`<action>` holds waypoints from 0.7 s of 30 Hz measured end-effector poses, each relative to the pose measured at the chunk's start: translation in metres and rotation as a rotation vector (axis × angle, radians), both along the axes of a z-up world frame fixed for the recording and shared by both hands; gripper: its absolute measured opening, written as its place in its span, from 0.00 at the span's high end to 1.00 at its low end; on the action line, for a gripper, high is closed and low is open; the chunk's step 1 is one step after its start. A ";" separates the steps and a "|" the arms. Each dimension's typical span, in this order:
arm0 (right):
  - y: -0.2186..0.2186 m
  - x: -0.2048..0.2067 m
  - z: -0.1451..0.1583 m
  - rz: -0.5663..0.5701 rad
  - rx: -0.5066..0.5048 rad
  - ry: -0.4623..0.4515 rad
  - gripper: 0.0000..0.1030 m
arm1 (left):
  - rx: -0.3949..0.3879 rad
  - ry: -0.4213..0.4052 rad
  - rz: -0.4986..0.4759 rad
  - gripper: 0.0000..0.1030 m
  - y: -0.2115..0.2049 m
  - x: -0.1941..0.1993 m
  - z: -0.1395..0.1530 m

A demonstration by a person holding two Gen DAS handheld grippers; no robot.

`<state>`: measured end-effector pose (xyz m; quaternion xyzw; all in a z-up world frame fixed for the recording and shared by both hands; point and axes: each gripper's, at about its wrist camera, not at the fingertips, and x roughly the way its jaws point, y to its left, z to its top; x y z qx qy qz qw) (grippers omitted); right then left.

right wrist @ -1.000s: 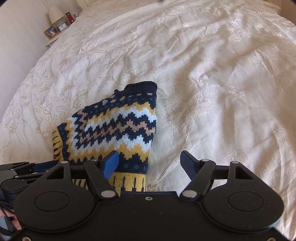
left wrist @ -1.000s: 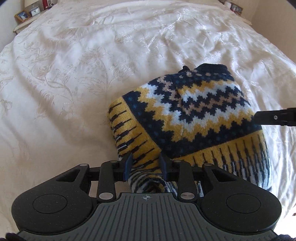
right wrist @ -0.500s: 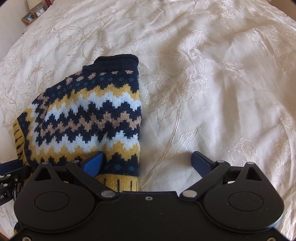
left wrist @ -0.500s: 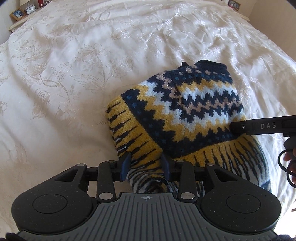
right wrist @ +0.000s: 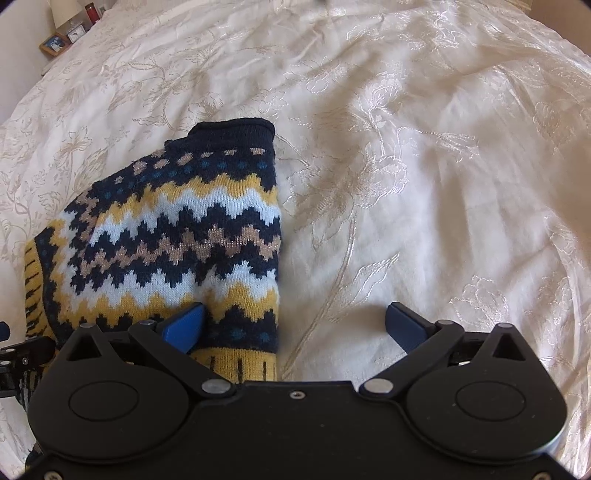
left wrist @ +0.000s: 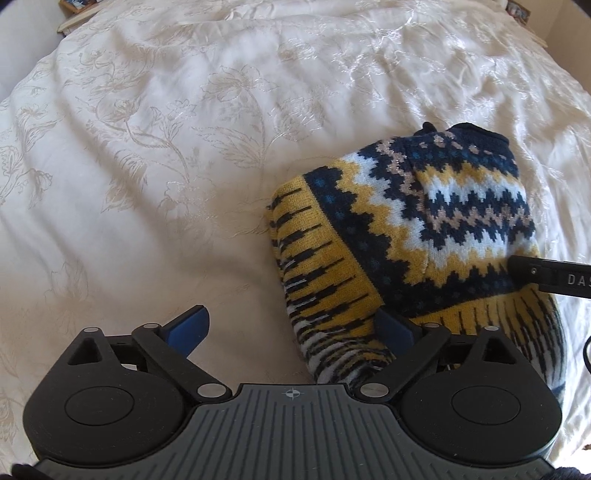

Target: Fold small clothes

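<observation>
Bedside shelf (right wrist: 61, 35): far left corner, framed pictures and a small clock on it, well out of your way
Bedspread (left wrist: 147, 184): cream, embroidered, soft and wrinkled, so the knit will likely drag on it rather than slide
Left gripper (left wrist: 291, 326): your jaws stand wide apart and hold nothing; the right finger (left wrist: 395, 328) touches the striped near-left corner of the garment
Sweater (left wrist: 424, 240): small knitted piece in navy, yellow and pale blue zigzags, lying folded into a compact bundle on the bed, collar at the far end, striped hem near you
Handling: light, soft and thick; it looks floppy and stretchy, so a pinch on one layer may pull the fold open
Where to hold: take the ribbed hem or a folded edge through all layers, not the loose middle
Right gripper (right wrist: 295, 325): jaws spread wide, nothing clamped; the left finger (right wrist: 184, 325) rests over the near right part of the sweater (right wrist: 177, 229), the other over bare bedspread
</observation>
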<state>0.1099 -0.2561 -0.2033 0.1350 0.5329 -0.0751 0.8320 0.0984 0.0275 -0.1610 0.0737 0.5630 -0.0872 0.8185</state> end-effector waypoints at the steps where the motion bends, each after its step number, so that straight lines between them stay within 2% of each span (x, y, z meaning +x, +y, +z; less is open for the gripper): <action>1: -0.001 -0.001 0.001 -0.003 0.006 -0.009 0.01 | 0.009 -0.001 0.015 0.02 0.001 0.000 0.002; 5: -0.005 -0.012 0.013 -0.005 0.032 -0.059 0.01 | 0.053 -0.022 0.047 0.01 -0.003 -0.009 0.017; 11: -0.006 -0.041 0.052 0.037 0.081 -0.130 0.01 | 0.062 -0.073 0.067 0.01 -0.014 -0.038 0.060; 17: -0.001 -0.069 0.089 0.094 0.047 -0.141 0.01 | 0.040 -0.071 0.074 0.01 -0.026 -0.073 0.090; 21: 0.008 -0.091 0.110 0.143 0.014 -0.170 0.01 | 0.065 -0.081 0.075 0.02 -0.036 -0.100 0.104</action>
